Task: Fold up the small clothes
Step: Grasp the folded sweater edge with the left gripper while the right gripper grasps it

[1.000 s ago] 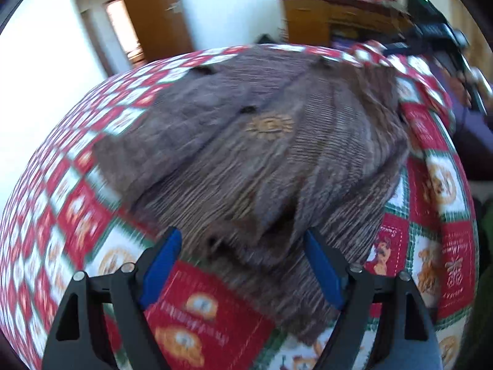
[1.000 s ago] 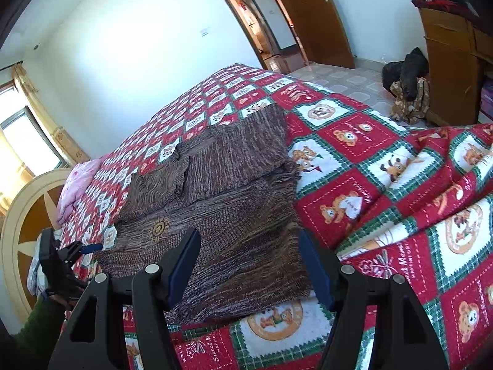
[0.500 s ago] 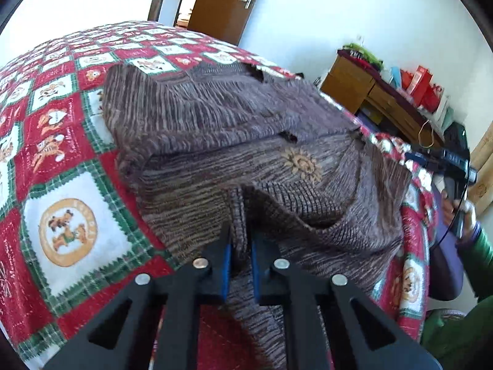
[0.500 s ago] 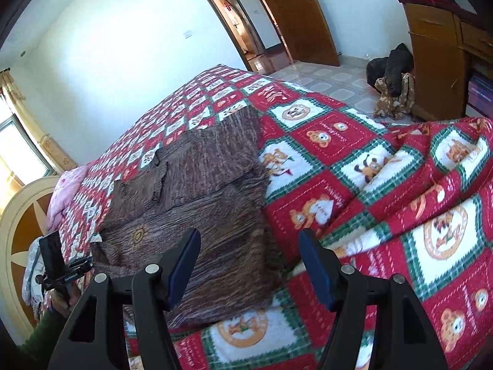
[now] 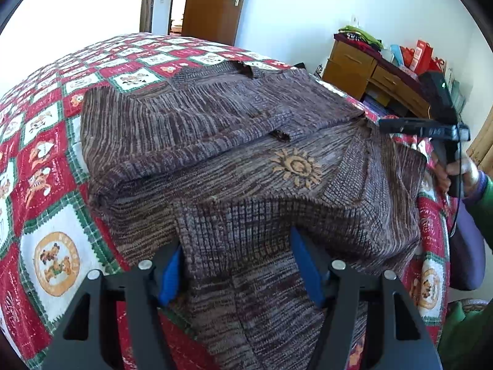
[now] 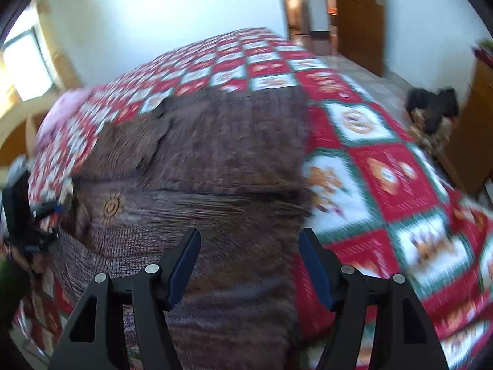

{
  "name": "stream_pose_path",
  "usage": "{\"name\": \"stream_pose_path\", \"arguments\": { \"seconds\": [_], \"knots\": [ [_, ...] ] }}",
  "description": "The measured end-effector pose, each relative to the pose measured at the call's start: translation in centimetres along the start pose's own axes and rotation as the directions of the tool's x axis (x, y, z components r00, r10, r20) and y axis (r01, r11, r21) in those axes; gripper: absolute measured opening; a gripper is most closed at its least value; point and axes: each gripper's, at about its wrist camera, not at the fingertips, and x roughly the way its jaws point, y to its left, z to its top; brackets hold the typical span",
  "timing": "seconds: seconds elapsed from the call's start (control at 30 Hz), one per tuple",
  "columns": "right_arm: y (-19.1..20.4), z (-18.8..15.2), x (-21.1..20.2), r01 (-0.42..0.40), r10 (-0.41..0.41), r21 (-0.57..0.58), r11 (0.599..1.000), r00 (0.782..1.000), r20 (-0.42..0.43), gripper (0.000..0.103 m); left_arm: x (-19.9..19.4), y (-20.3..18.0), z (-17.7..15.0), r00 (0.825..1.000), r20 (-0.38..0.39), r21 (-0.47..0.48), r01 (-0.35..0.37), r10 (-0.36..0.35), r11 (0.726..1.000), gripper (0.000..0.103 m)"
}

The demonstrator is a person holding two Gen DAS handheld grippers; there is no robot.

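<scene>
A brown striped knit garment (image 5: 234, 129) with an orange sun patch (image 5: 297, 168) lies partly folded on the red patchwork bed (image 5: 46, 160). My left gripper (image 5: 237, 265) is open, its blue pads either side of a loose flap of the knit that lies between the jaws. My right gripper (image 6: 249, 265) is open and empty, low over the garment's near edge (image 6: 215, 185); that view is blurred. The right gripper also shows in the left wrist view (image 5: 431, 129), at the garment's far right corner.
The bed cover (image 6: 385, 178) has red, white and green bear squares. A wooden dresser (image 5: 369, 74) with piled items stands by the wall at right. A brown door (image 5: 212, 3) is behind the bed. Dark bags (image 6: 431, 114) lie on the floor.
My left gripper was shut on a fold of the knit half a second ago and now stands open. My right gripper has swung in closer over the garment.
</scene>
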Motion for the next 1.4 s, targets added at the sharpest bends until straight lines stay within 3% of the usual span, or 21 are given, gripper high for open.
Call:
{"name": "stream_pose_path", "arguments": {
  "seconds": [0.03, 0.07, 0.1, 0.13, 0.17, 0.2, 0.53, 0.87, 1.1, 1.4],
  "knots": [
    [0.5, 0.0, 0.7, 0.03, -0.031, -0.033, 0.999, 0.999, -0.022, 0.067, 0.1, 0.1, 0.1, 1.0, 0.003, -0.008, 0.001, -0.001, 1.0, 0.063],
    [1.0, -0.1, 1.3, 0.06, -0.063, -0.064, 0.996, 0.997, -0.044, 0.057, 0.0, 0.2, 0.0, 1.0, 0.011, -0.013, -0.015, 0.015, 1.0, 0.058],
    [1.5, -0.3, 1.9, 0.088, -0.094, -0.099, 0.991, 0.994, -0.063, 0.032, 0.0, 0.2, 0.0, 1.0, 0.013, -0.013, -0.027, 0.027, 1.0, 0.046],
    [1.7, -0.4, 1.8, 0.095, -0.101, -0.11, 0.989, 0.993, -0.057, 0.027, -0.1, 0.3, -0.1, 0.999, 0.019, -0.019, -0.031, 0.031, 0.999, 0.029],
    [1.8, -0.5, 1.5, 0.092, -0.098, -0.107, 0.99, 0.994, -0.046, 0.022, -0.1, 0.5, -0.1, 0.999, 0.022, -0.026, -0.026, 0.026, 0.999, 0.02],
    [1.6, -0.6, 1.1, 0.084, -0.088, -0.096, 0.992, 0.995, -0.041, 0.009, -0.2, 0.8, -0.1, 1.0, 0.026, -0.045, -0.013, 0.014, 0.999, 0.01],
    [-0.1, -1.1, -6.0, 0.069, -0.084, 0.11, 0.992, 0.987, 0.138, 0.008, -2.9, 0.8, -1.0, 0.99, 0.144, -0.201, 0.024, 0.005, 0.979, 0.007],
    [0.9, 1.9, -9.5, 0.096, -0.125, 0.117, 0.989, 0.953, 0.275, 0.008, -6.4, 2.1, 1.9, 0.962, 0.259, -0.277, -0.011, 0.086, 0.961, 0.007],
    [0.8, 6.0, -8.5, 0.133, -0.156, 0.095, 0.987, 0.938, 0.31, 0.008, -5.7, 5.2, 5.4, 0.952, 0.266, -0.361, -0.047, 0.151, 0.931, 0.007],
    [0.0, 13.0, -3.0, 0.199, -0.207, 0.06, 0.978, 0.926, 0.314, 0.008, -3.2, 9.2, 9.2, 0.938, 0.262, -0.434, -0.097, 0.229, 0.896, 0.007]
  ]
}}
